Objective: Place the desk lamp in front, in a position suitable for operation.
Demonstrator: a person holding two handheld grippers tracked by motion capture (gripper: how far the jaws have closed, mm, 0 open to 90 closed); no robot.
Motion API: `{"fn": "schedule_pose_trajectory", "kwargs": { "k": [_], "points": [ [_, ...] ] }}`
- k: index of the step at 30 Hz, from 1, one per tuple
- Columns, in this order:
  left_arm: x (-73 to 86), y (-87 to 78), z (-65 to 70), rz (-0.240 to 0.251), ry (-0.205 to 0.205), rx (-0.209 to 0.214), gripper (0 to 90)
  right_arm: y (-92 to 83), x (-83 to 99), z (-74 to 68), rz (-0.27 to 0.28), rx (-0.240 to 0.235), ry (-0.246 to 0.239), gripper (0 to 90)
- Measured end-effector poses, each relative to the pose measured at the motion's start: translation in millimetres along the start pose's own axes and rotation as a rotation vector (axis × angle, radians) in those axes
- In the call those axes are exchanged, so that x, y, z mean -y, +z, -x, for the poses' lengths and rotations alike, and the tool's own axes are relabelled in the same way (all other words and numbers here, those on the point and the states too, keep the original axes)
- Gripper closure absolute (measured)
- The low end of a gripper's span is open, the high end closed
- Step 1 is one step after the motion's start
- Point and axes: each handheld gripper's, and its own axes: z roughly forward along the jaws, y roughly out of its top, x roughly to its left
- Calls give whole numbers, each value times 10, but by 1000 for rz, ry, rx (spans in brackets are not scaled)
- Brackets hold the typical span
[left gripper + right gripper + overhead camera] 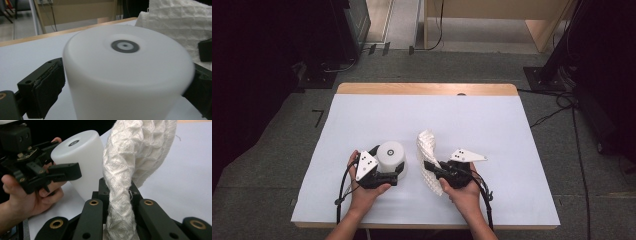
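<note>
A white cup (391, 155), bottom up with a dark ring mark on its base, sits at the front left of the table; my left gripper (388, 165) is shut on it. In the left gripper view the cup (127, 75) stands between the black pads (47, 85), which press on both its sides. My right gripper (430, 166) is shut on a white quilted cloth (428, 145), which rises folded from the jaws just right of the cup. In the right gripper view the cloth (125, 170) runs up out of my right gripper (118, 193), with the cup (82, 155) behind it to the left.
A white sheet (462, 115) covers the table; its wooden far edge (427, 89) is bare. Black stands and cables (562, 100) lie on the floor to the right, and dark equipment (327, 60) stands at the far left.
</note>
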Motion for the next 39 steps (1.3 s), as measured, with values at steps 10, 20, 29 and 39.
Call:
{"fn": "schedule_pose_trajectory", "kwargs": {
  "k": [10,20,29,39],
  "points": [
    [-11,4,49,-26,6,-46,88,34,27,-13,-16,-4,1,804],
    [-163,-94,-178,68,-156,244,90,254,147,-164,-75,-48,-24,804],
    [-120,-2,-56,1,-81,293,90,111,15,-214,7,-72,-18,805],
    [-202,-89,-187,47,-120,296,91,185,97,-206,-26,-76,-30,805]
  ]
}}
